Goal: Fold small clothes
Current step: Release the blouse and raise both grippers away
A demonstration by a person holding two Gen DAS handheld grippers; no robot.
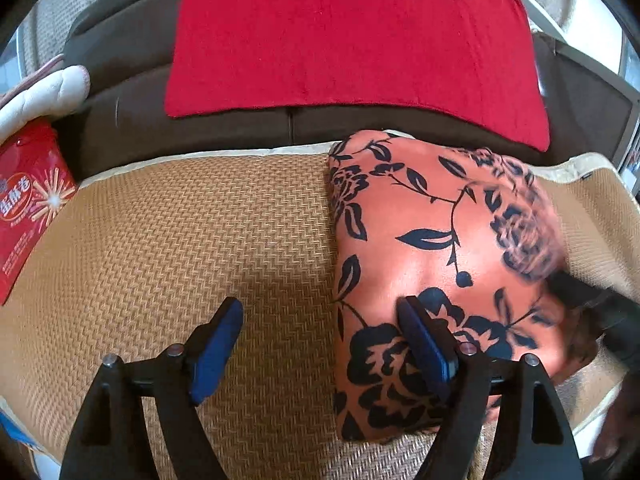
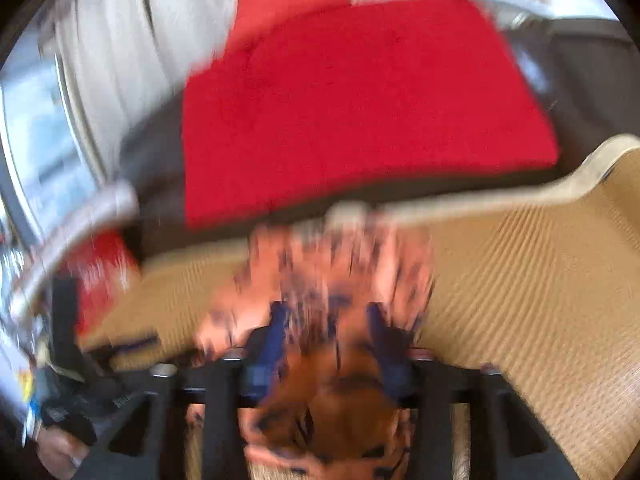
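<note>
Floral garment (image 1: 436,240) lies lengthwise away from cam — left gripper (image 1: 320,320) spread, right gripper (image 2: 332,320) pinching it.

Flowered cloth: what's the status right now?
Left hand-held gripper open, empty. Right hand-held gripper has flowered cloth between its fingers. Nothing in the way.

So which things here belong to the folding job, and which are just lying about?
Part of the job:
- orange floral garment
- left gripper, open beside it
- right gripper, fabric between its fingers

Lying about:
- red cloth
- red snack box
- woven mat
</note>
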